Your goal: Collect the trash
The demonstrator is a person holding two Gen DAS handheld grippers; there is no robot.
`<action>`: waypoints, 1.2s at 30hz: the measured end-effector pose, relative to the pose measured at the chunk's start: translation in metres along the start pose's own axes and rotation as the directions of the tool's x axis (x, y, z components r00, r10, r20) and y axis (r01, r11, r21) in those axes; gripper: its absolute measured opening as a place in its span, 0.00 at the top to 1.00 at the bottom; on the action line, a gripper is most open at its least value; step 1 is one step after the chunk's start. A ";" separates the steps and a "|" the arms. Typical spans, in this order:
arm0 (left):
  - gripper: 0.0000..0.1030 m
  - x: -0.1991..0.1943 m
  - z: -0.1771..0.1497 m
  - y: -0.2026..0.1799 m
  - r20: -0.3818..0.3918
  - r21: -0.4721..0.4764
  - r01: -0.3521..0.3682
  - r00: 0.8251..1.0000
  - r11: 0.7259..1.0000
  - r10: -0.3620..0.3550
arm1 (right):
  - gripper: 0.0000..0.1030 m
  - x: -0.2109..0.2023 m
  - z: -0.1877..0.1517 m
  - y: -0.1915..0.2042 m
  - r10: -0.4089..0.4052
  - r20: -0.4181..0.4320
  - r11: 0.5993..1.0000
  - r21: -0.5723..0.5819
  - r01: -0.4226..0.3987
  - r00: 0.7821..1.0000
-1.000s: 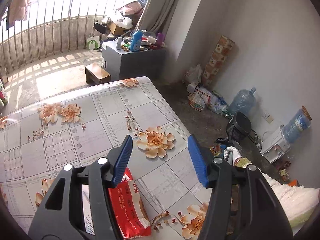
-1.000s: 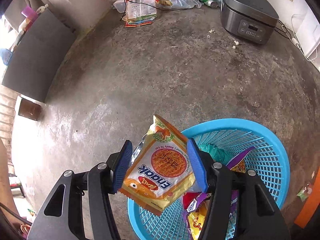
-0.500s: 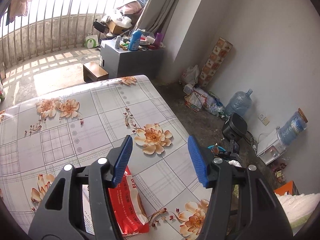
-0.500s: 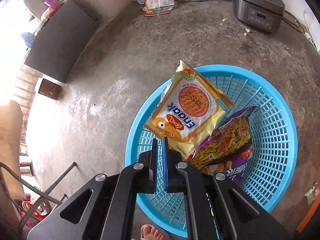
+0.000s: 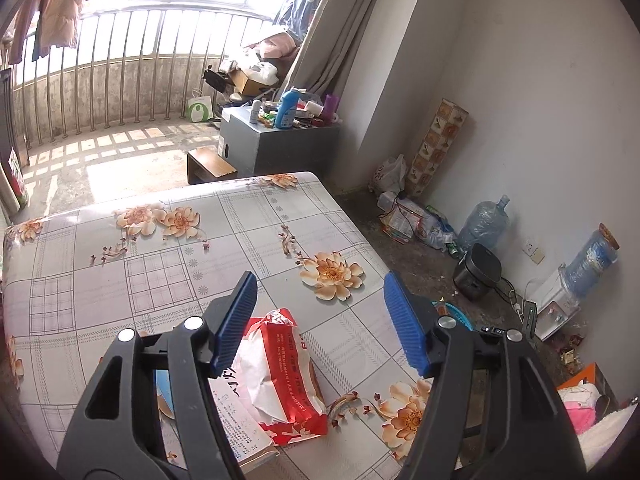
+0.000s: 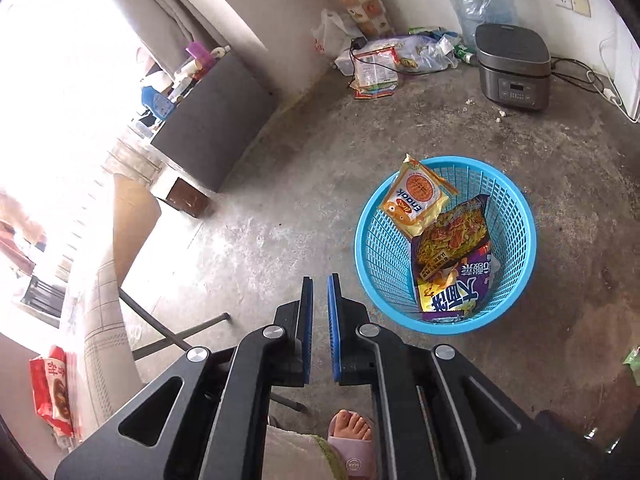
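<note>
three snack bags [image 6: 448, 240] already lie in the blue basket [image 6: 372, 256] on the floor. the right gripper [image 6: 319, 320] has nothing in it, and its fingers are almost together but opening a little. a red bag [image 5: 282, 372] is not picked up yet, it lies on the table [image 5: 160, 264]. the left gripper [image 5: 320, 320] hangs over it, opening wider, not touching it

The worktop [image 5: 248, 240] wore a glossy flowered plastic cloth, the basket [image 6: 520, 216] was blue plastic mesh, its snack packets [image 6: 420, 200] shiny foil, the floor [image 6: 288, 184] rough concrete.
</note>
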State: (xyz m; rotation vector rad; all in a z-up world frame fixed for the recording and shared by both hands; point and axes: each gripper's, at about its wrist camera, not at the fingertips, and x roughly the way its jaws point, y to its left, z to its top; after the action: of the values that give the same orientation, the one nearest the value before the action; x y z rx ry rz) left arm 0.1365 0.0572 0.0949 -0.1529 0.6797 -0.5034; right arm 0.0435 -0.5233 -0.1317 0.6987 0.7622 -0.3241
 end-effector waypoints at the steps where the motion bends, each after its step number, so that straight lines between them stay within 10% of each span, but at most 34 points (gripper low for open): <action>1: 0.38 -0.005 -0.003 0.004 0.008 -0.002 -0.006 1.000 1.000 0.006 | 0.76 -0.014 -0.005 0.010 0.013 0.018 1.000 -0.013 -0.013 1.000; 9: 0.30 -0.039 -0.039 0.050 0.010 -0.085 -0.092 0.996 0.992 0.093 | 0.43 -0.087 -0.048 0.118 0.213 0.058 0.961 -0.191 -0.199 0.975; 16: 0.29 -0.028 -0.086 0.088 -0.078 -0.163 -0.178 0.983 0.970 0.167 | 0.29 -0.074 -0.098 0.230 0.360 -0.122 0.872 -0.310 -0.380 0.925; 28: 0.29 0.013 -0.125 0.131 -0.195 -0.224 -0.203 0.968 0.953 0.160 | 0.29 -0.038 -0.209 0.374 0.219 -0.316 0.610 -0.694 -0.383 0.923; 32: 0.33 0.021 -0.125 0.138 -0.199 -0.241 -0.172 0.972 0.955 0.124 | 0.29 -0.021 -0.217 0.388 0.171 -0.314 0.602 -0.717 -0.351 0.934; 36: 0.41 0.029 -0.123 0.139 -0.197 -0.259 -0.131 0.977 0.957 0.080 | 0.54 -0.017 -0.218 0.394 0.164 -0.261 0.606 -0.734 -0.306 0.951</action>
State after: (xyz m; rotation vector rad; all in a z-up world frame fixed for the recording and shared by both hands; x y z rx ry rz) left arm 0.1327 0.1674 -0.0572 -0.3280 0.9330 -0.3215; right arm 0.1180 -0.0864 -0.0513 -0.0120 0.8641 0.3252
